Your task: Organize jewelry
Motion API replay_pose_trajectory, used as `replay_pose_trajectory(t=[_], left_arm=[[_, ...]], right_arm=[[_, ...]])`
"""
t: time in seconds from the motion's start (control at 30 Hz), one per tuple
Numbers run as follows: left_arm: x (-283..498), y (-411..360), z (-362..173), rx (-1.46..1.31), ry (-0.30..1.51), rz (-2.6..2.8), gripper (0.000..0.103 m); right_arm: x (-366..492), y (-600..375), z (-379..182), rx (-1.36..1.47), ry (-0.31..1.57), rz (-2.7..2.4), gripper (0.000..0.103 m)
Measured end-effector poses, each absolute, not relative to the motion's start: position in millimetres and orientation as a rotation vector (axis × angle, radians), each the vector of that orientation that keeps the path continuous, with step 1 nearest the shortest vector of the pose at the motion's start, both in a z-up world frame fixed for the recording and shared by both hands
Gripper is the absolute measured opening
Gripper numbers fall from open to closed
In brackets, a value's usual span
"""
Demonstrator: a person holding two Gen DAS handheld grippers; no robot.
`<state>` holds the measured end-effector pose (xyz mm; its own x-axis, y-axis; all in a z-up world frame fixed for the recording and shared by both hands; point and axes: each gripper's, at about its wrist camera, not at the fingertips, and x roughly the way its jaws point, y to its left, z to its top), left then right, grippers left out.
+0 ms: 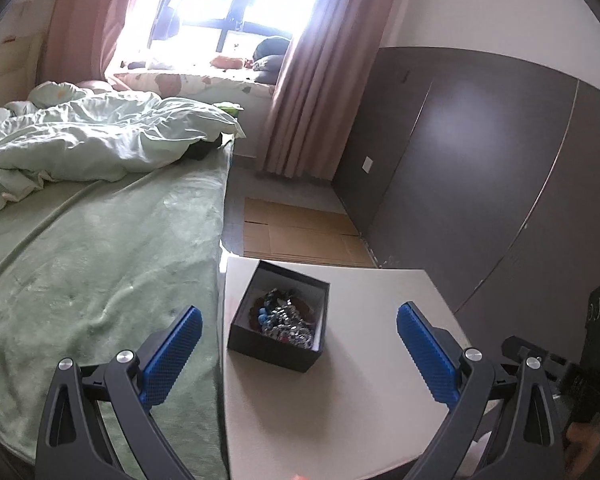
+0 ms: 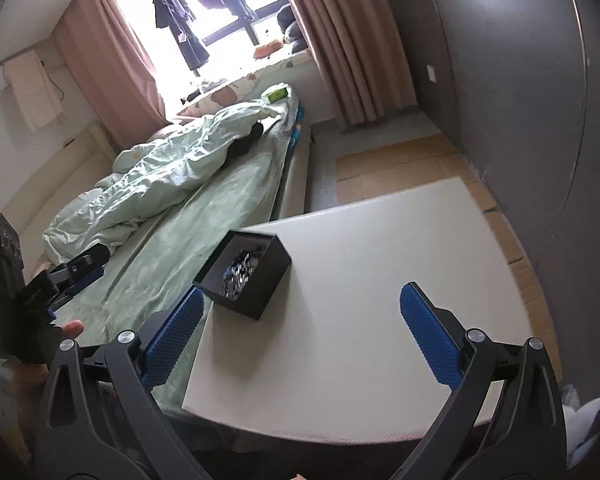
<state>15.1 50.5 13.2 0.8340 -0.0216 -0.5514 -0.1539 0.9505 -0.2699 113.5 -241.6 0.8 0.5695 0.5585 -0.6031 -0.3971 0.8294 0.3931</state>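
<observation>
Left tongs (image 1: 298,330) are spread wide w/ nothing between the blue pads, and the right tongs (image 2: 302,318) are likewise wide apart and empty. Taking the black box (image 1: 278,354) as landmark: in the left view it sits straight ahead of the left tongs, framed almost centrally between the two pads and a bit beyond their tips. In the right view the same box lies ahead and off to the left, just past the left pad tip, so the right tongs point more at bare bench beside it than at the box. My read: the left tongs are the better lined up and prob. the nearer. The box is open-topped, squarish, no clear long axis; one corner points toward the tongs. Inside lies the jewelry (image 1: 286,318), a tangled heap of beads and shiny bits all in one pile; single pieces too small to tell apart. None shows on the white bench (image 1: 380,320) outside the box. The box stands near the bench's edge on the side of the bed (image 1: 100,240), green blanket just beyond it. This fits either a pile awaiting sorting or pieces gathered in; can't tell which.
</observation>
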Motion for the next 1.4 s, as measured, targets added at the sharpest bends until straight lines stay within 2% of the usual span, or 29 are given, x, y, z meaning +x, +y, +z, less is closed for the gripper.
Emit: replay_pose_trajectory(t=[0.63, 1.4], left_arm=[[-10.2, 50.6, 12.9, -0.279, 0.572, 0.051, 0.095], [-21.9, 45.7, 23.2, -0.281, 0.553, 0.025, 0.095]], right_arm=[[80.8, -227.9, 4.7, 0.124, 0.796, 0.605, 0.098], [77.2, -229.2, 2.7, 0.139, 0.792, 0.58, 0.098]])
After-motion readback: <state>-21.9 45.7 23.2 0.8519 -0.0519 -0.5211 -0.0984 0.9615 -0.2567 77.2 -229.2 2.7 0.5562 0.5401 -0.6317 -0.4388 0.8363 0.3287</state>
